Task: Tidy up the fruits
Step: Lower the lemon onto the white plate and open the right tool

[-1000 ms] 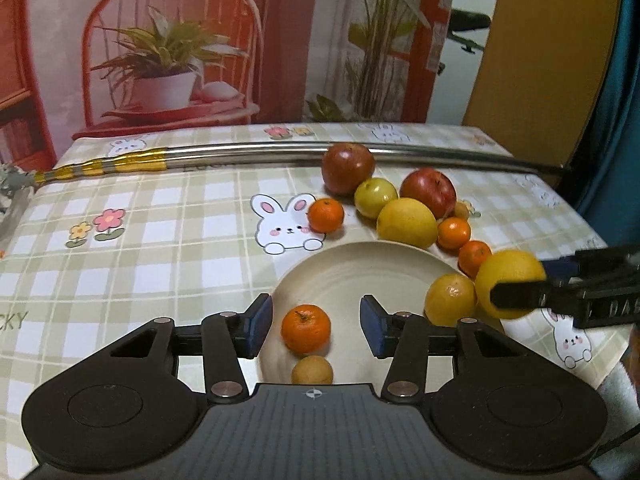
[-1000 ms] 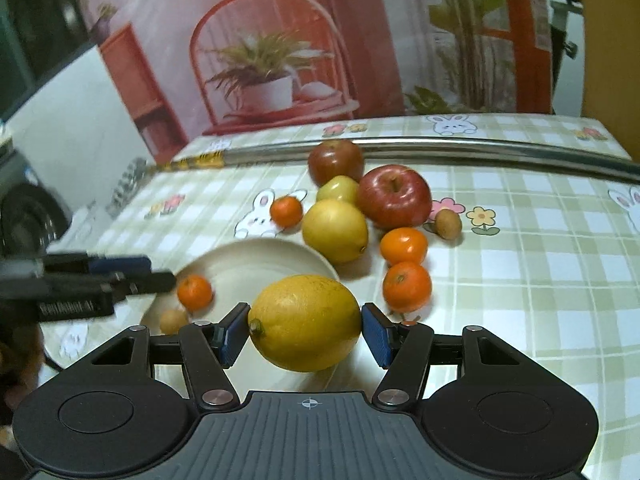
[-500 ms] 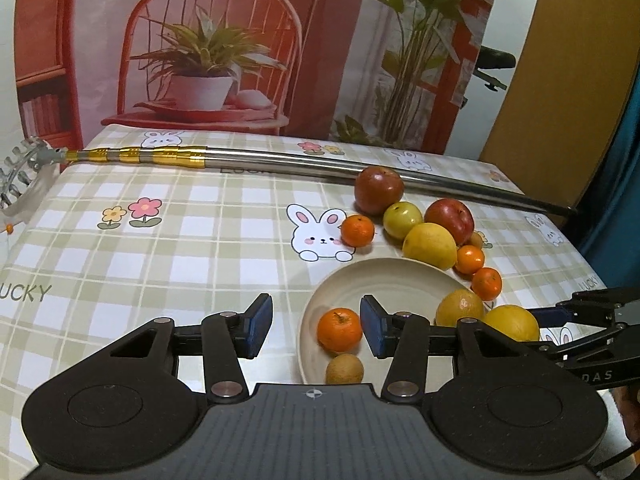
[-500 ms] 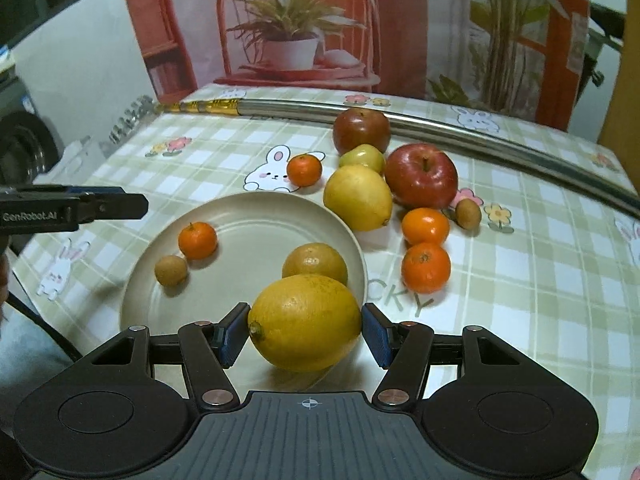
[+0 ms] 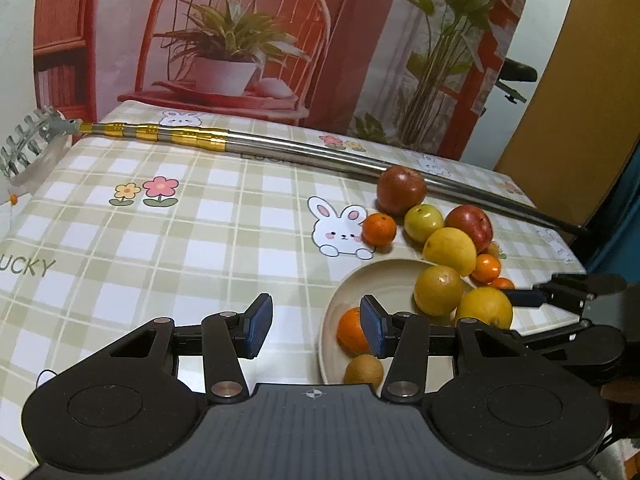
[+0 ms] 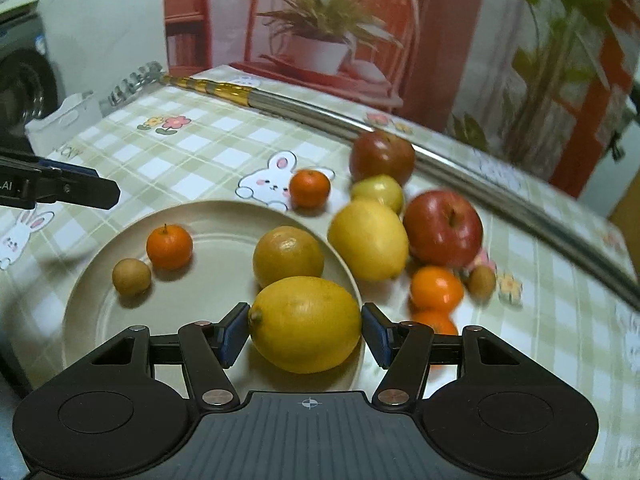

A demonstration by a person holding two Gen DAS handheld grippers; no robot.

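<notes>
My right gripper [image 6: 305, 326] is shut on a large lemon [image 6: 305, 324], low over the near right part of the beige plate [image 6: 224, 216]. On the plate lie a small orange [image 6: 169, 247], a small brown fruit [image 6: 131, 276] and a yellow-orange citrus [image 6: 288, 257]. Just past the rim sit another lemon [image 6: 368, 240], a red apple [image 6: 443, 227], a dark red apple [image 6: 382, 156], a greenish apple [image 6: 378, 192] and mandarins [image 6: 310, 189]. My left gripper [image 5: 316, 326] stands open and holds nothing, over the tablecloth at the plate's [image 5: 384, 272] left edge.
A long metal pole [image 5: 280, 148] with gold bands lies across the back of the table, its rake-like head [image 5: 24, 140] at the far left corner. A white box [image 6: 64, 120] sits beyond the left edge. A printed backdrop stands behind the table.
The right gripper has carried the lemon in over the plate and lower, beside the yellow-orange citrus. The left gripper has drawn back and to the left, off the plate.
</notes>
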